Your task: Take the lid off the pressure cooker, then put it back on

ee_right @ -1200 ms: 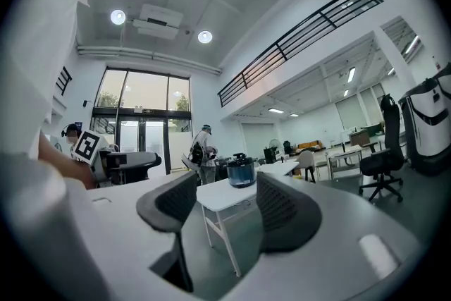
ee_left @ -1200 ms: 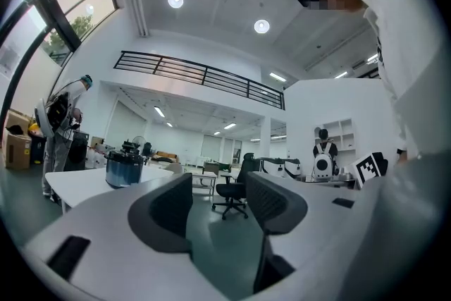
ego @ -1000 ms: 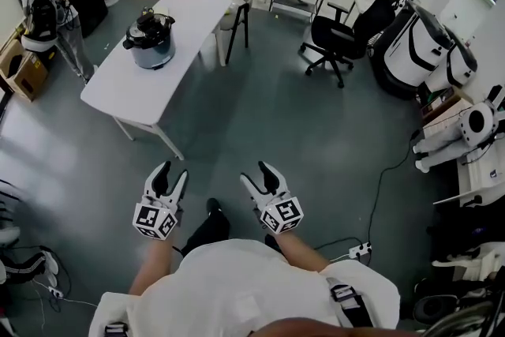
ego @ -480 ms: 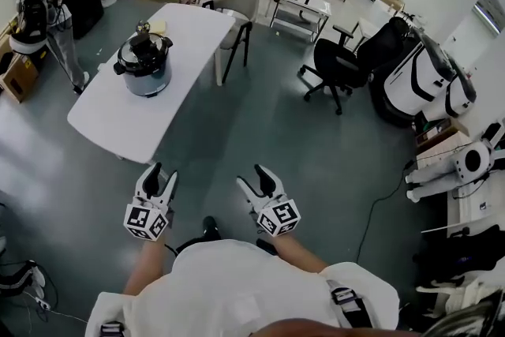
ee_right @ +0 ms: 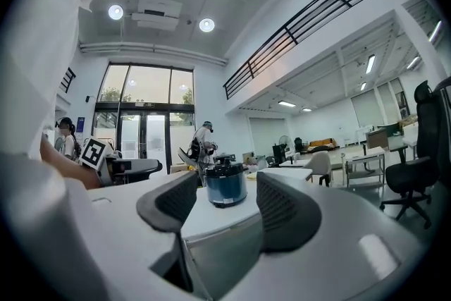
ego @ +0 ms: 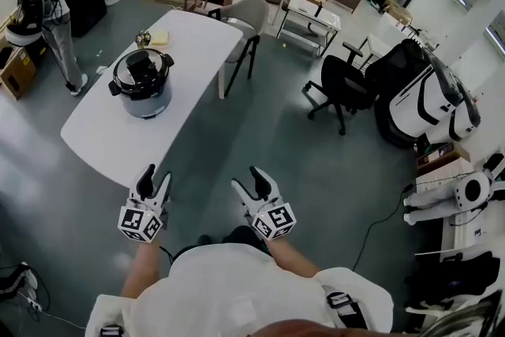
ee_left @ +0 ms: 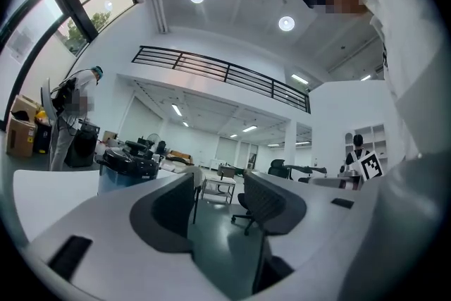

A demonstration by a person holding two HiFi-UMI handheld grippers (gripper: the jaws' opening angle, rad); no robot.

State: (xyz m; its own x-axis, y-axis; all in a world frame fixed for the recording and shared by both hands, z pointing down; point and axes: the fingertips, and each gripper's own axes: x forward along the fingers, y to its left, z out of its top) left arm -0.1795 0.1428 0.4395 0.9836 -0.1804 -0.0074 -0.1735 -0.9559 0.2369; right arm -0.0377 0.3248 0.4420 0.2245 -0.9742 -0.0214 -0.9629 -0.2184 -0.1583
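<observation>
Nearer than a second ago lies the long white rectangular surface [ego: 102, 140], its near edge now just ahead of both tools. On it, toward the middle, stands the round blue-grey metal pressure cooker [ego: 144, 100], with its black lid [ego: 142, 72] seated on top. Below, the left hand-held gripper [ego: 155, 176] and right hand-held gripper [ego: 247, 179] point level, side by side, each with jaws wide apart and gripping nothing, well short of the cooker

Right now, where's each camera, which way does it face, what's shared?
Head view: on head, facing steeply down at pressure cooker on white table; forearms, torso show.
Left gripper view: on left hand-held gripper, facing level; open jaws, sleeve show.
Right gripper view: on right hand-held gripper, level; pressure cooker beyond open jaws.
Shared: pressure cooker in all three.
</observation>
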